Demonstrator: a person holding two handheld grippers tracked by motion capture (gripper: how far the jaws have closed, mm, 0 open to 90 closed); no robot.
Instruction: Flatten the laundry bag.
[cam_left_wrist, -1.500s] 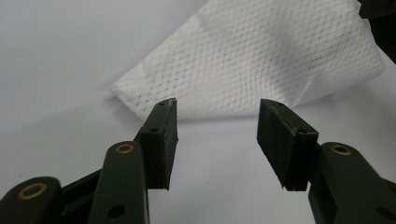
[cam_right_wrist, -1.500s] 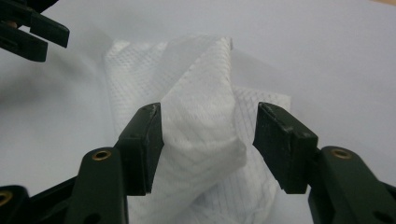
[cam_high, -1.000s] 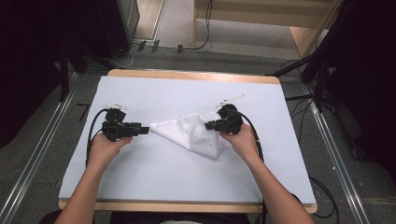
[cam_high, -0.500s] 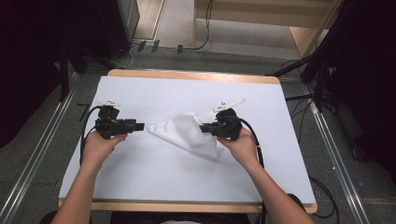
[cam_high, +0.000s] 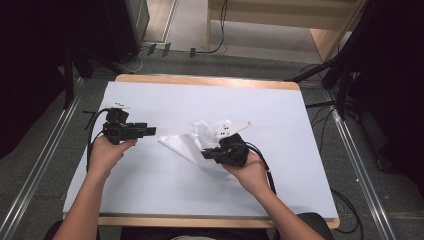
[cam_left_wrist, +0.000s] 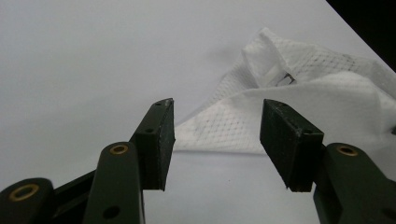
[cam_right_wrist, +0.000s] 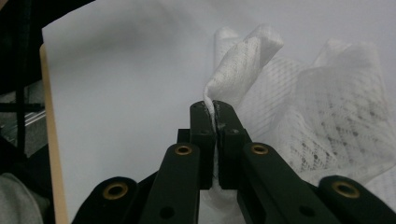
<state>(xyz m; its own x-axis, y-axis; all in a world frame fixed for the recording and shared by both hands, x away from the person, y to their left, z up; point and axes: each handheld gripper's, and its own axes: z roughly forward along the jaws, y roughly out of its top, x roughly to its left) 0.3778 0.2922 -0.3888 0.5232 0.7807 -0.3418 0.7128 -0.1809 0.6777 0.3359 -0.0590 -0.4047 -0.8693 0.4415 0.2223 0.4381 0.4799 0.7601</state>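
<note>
Cloth: the white mesh cloth (cam_high: 192, 142) lies crumpled at the centre of the high view, on the white table cover (cam_high: 280, 115).
Your right gripper (cam_high: 206, 154): jaws pinched tight on a fold of that cloth, lifting the edge; in the right gripper view the fabric (cam_right_wrist: 243, 60) rises straight out of the closed tips.
Your left gripper (cam_high: 152, 131): left of centre, jaws spread wide, gripping nothing, just beside the cloth's pointed corner (cam_left_wrist: 224, 133).

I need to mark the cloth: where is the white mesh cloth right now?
In the high view the crumpled white mesh cloth lies mid-table on the white table cover, pinched by the right hand-held gripper, with the open left hand-held gripper just left of it.
</note>
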